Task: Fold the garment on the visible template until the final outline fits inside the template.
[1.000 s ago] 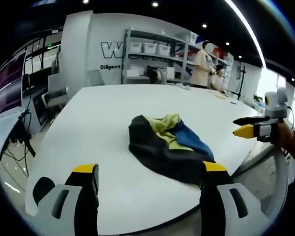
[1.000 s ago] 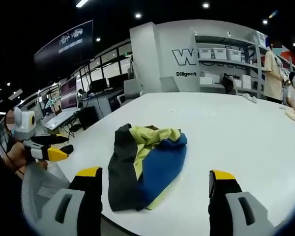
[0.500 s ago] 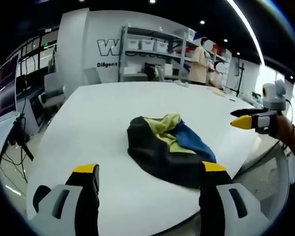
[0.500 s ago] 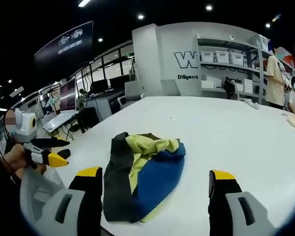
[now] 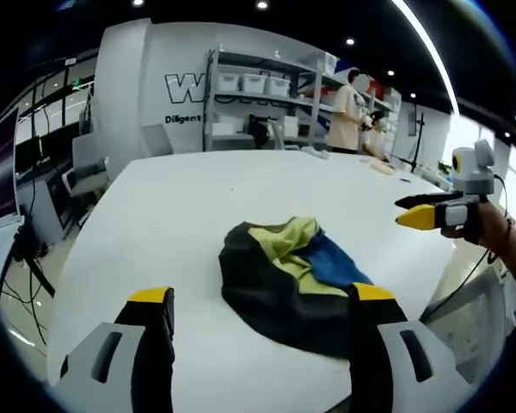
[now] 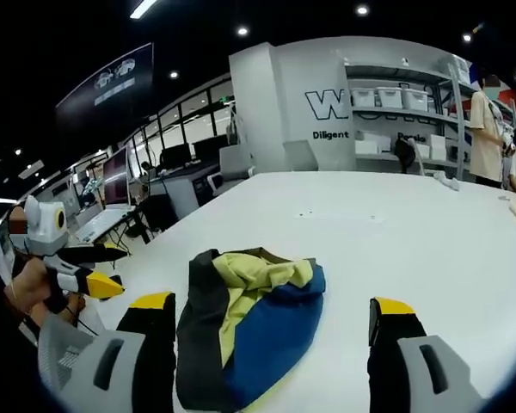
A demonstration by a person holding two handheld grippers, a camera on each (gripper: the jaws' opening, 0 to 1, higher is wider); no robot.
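A crumpled garment in black, yellow-green and blue lies in a heap on the white table, near its front edge. My left gripper is open, its yellow-tipped jaws standing wide on either side of the heap, short of it and not touching. In the right gripper view the same garment lies between the wide jaws of my open right gripper. The right gripper hangs in the air beyond the table's right side. Off the table's left side, a hand holds the left gripper. No template outline can be made out on the table.
A mesh chair back stands at the table's near edge, seen again as a chair back. Shelves with white bins and people are at the far end. Desks with monitors line the left.
Both views have shifted a little toward the table, so the garment sits lower and nearer in the frames. The heap keeps its shape. Both grippers stay open.
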